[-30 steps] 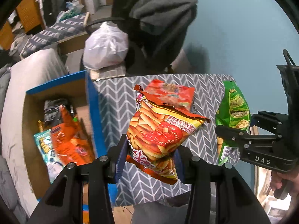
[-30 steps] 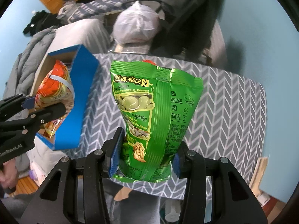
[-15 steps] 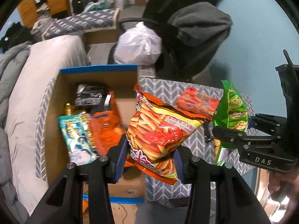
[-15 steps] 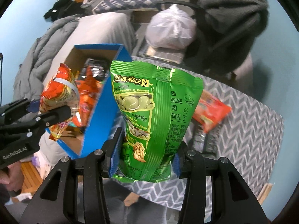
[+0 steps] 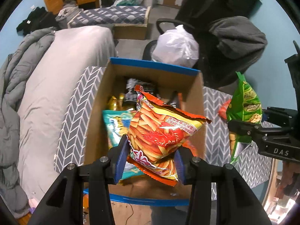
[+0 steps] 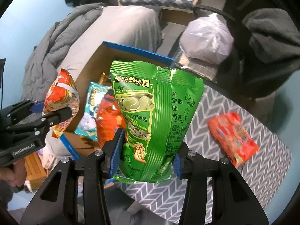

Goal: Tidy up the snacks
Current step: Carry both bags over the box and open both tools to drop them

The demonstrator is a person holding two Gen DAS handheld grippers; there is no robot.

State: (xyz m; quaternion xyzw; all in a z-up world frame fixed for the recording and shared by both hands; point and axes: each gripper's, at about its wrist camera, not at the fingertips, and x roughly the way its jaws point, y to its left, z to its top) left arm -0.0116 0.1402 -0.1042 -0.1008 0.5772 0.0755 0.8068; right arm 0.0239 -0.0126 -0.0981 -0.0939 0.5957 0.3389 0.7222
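The left gripper points steeply down with its blue-padded fingers closed partway on the lower part of an orange bag of fries-style snacks, which it holds above the open cardboard box. The box has blue edges and already contains a teal packet, an orange packet and some darker packets at its far end. It stands at the left end of the counter, which is covered with a grey chevron cloth, just beside a bed with grey bedding.

The right gripper has its fingers closed partway on the bottom of a green bag of bean snacks, held upright in the air over the near right side of the box and the counter's edge. In the left wrist view this green bag appears to the right of the box, clamped by the other tool.

A red packet lies flat on the counter cloth, well apart to the right of the box. Beyond the counter, a white plastic bag sits on a chair draped with dark clothing.
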